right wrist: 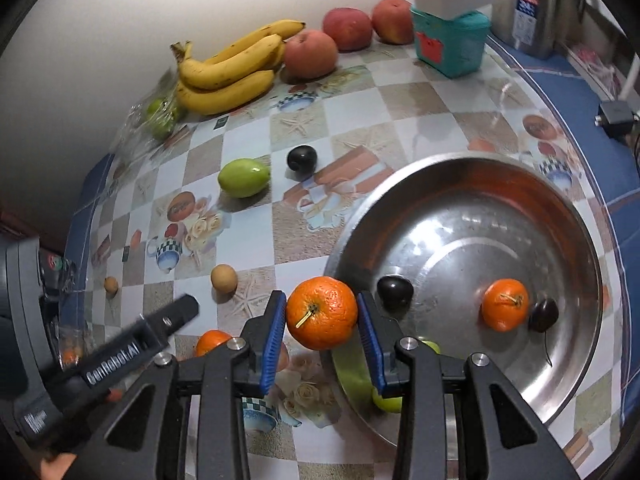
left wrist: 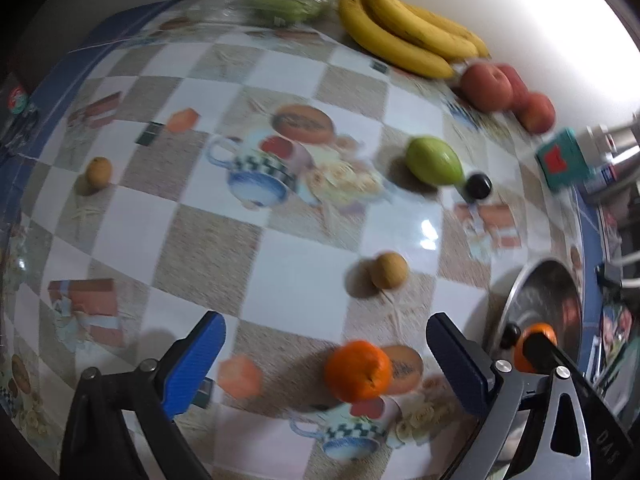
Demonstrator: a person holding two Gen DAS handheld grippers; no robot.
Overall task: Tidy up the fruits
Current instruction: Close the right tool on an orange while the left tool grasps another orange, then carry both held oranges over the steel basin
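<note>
Two tongs work: our right tongs clamp a round orange tangerine beside the steel bowl for sorting; left tongs gape empty.

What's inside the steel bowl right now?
In the steel bowl: one orange, two dark plums, and a green fruit mostly hidden behind the right hand-held gripper. Anything else under its finger can't be seen.
</note>
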